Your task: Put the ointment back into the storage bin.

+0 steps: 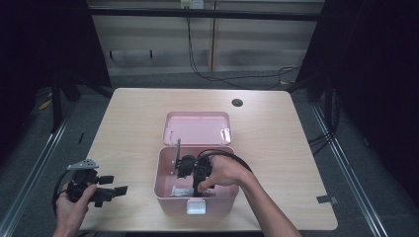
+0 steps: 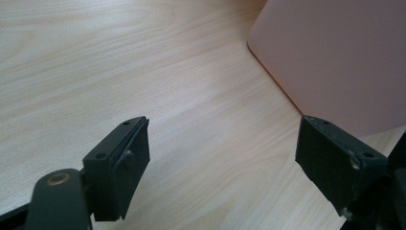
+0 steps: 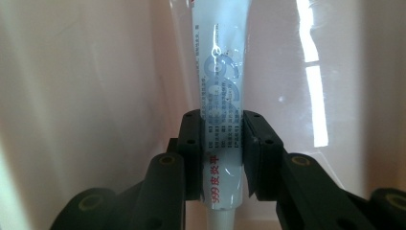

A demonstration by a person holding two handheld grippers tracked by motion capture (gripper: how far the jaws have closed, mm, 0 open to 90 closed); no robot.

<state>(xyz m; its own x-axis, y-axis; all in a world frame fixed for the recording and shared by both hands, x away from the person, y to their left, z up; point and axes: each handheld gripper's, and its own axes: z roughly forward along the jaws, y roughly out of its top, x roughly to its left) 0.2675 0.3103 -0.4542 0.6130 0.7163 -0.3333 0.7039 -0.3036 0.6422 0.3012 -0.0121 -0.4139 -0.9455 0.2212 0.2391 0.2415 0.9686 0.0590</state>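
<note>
A pink box (image 1: 163, 185) stands open near the table's front edge, its lid (image 1: 197, 128) lying flat behind it. My right gripper (image 1: 197, 190) reaches down inside the box. In the right gripper view this right gripper (image 3: 223, 151) is shut on a white ointment tube (image 3: 221, 62) with blue and red print, jaws pressing both sides of the tube's lower part. The tube (image 1: 182, 191) lies low in the box in the high view. My left gripper (image 1: 109, 185) is held over the table left of the box, open; in the left gripper view, the left gripper (image 2: 222, 160) has bare wood between its jaws.
The box's pink wall (image 2: 335, 57) rises at the right of the left gripper view. A white latch (image 1: 195, 207) sits on the box front. A dark round hole (image 1: 237, 102) marks the table's far right. Cables run across the floor behind the table.
</note>
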